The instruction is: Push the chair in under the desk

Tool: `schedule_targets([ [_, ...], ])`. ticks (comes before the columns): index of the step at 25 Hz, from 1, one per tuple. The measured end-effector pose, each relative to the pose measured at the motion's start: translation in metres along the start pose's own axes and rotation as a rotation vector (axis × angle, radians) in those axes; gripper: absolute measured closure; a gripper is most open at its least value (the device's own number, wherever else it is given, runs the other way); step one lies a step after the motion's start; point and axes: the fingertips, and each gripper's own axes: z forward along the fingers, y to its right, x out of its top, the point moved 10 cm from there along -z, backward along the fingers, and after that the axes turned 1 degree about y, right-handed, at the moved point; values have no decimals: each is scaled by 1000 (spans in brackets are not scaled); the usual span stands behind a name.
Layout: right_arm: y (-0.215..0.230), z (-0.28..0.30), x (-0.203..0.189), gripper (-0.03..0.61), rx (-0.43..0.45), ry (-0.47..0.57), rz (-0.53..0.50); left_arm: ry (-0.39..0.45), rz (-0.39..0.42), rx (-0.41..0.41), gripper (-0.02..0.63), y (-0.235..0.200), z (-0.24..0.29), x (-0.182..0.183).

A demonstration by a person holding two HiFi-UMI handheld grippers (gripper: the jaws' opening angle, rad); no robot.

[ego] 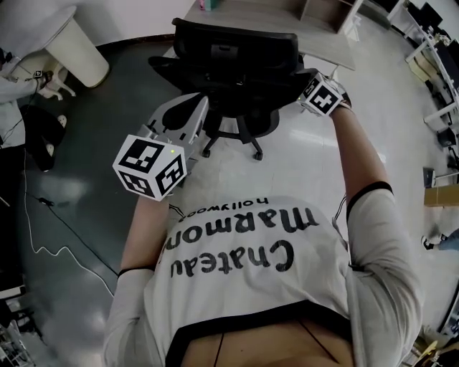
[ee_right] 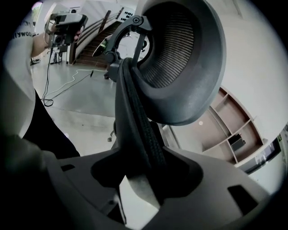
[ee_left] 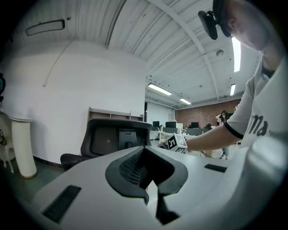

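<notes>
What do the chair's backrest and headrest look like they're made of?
Backrest: black woven mesh or fabric, going by the ribbed weave along its edge. Headrest: a fine mesh panel set in a smooth matte black shell, probably plastic.

the chair [ego: 237, 54] is a black office chair with a mesh back, a headrest and a castor base. it stands upright on the pale floor, its back toward me. its front faces the pale-topped desk [ego: 251, 13], close to the near edge.
</notes>
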Motion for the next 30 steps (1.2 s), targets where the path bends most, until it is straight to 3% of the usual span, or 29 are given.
schedule_targets([
  [6,-4,-36,10,305,-63,64,124,-8,-51,52,597,-1,-6,-6],
  [12,-14,-75,3,310,-82,288,474,2,-64,18,597,11,-2,-2],
  [19,-60,-99,-4,386,-5,389,632,-10,-58,-12,597,30,7,-4],
  [24,-93,-117,-7,482,60,538,837,-8,-49,-8,597,45,13,-5],
  [30,-114,-149,0,548,-11,660,926,15,-57,52,597,60,12,-7],
])
